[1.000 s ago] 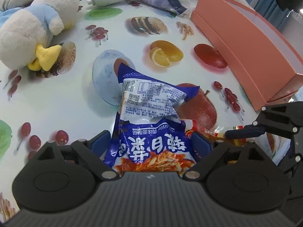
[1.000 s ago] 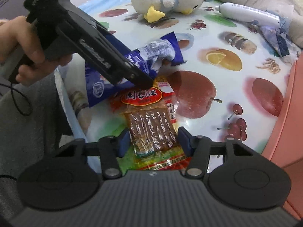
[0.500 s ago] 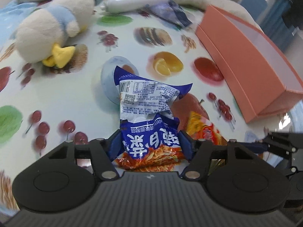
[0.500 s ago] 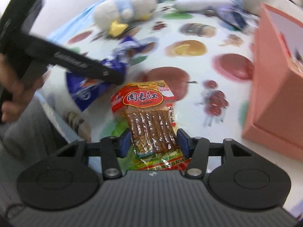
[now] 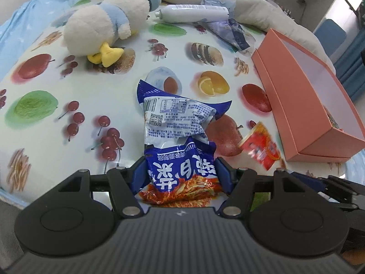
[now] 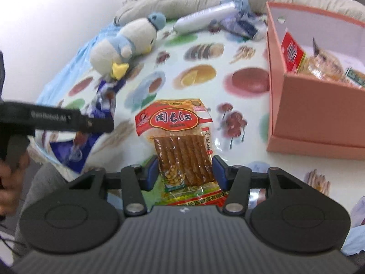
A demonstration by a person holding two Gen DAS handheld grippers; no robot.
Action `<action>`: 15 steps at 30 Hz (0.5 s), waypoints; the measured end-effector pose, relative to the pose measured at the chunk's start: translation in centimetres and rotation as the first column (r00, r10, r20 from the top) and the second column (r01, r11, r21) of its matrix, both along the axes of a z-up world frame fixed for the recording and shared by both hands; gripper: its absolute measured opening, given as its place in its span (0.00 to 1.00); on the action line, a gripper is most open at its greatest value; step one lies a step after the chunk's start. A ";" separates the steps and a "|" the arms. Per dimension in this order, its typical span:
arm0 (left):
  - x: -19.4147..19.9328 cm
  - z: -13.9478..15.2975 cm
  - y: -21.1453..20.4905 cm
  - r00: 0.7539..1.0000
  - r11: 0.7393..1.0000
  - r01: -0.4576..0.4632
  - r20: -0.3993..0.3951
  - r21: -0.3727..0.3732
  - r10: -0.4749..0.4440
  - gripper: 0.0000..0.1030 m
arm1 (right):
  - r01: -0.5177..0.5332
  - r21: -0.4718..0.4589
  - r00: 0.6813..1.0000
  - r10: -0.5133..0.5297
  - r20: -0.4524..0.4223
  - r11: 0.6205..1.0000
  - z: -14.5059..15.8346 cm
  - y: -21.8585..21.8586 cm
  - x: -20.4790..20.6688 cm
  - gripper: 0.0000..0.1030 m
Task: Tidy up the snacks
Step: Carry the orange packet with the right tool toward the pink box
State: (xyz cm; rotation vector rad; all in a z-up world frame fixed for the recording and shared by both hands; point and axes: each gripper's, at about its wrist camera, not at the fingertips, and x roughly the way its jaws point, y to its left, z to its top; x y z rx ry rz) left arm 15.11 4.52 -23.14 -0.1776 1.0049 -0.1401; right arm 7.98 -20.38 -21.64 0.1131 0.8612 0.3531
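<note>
My left gripper (image 5: 181, 175) is shut on the lower end of a crumpled blue and white snack bag (image 5: 178, 123), which hangs above the fruit-print tablecloth (image 5: 68, 86). In the right wrist view a red packet of brown sticks (image 6: 175, 123) sits between the blue pads of my right gripper (image 6: 184, 173); the jaws are closing on it and it is lifted off the cloth. That packet (image 5: 260, 146) also shows right of the blue bag. The open pink box (image 5: 308, 105) stands to the right, and its near wall (image 6: 319, 105) faces the right gripper.
Several snack packets (image 6: 319, 64) lie inside the pink box. A plush penguin (image 5: 107, 27), a white tube (image 5: 191, 13) and a crumpled wrapper (image 5: 230, 32) lie at the back. A person's hand (image 6: 9, 171) holds the left gripper's handle.
Both grippers have risen and rolled, each lifting its packet off the cloth. The left jaws narrowed onto the blue bag. The pink box's inside has come into the right wrist view.
</note>
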 end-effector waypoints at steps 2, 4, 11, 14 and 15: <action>-0.2 0.7 -0.3 1.000 1.000 -0.010 0.004 -0.007 0.010 0.66 | 0.020 0.023 1.000 -0.021 0.016 1.000 0.8 -0.3 -0.3 0.31; -0.2 1.4 -0.8 1.000 1.000 -0.005 0.011 -0.013 0.005 0.66 | 0.061 0.016 0.998 -0.061 0.021 0.998 1.5 -0.7 -0.2 0.26; 0.6 1.4 -3.0 0.999 0.999 0.035 -0.004 0.003 -0.035 0.67 | 0.072 -0.012 0.997 -0.071 0.029 0.997 -0.5 -0.9 0.1 0.19; 1.1 0.7 -3.5 0.998 0.998 0.052 -0.031 -0.032 -0.053 0.67 | 0.081 0.005 0.996 -0.081 0.030 0.997 -1.4 -1.4 -0.3 0.21; 1.3 0.6 -3.8 0.998 0.998 0.059 -0.029 -0.027 -0.060 0.66 | 0.093 0.010 0.995 -0.093 0.028 0.996 -1.7 -1.8 -0.6 0.21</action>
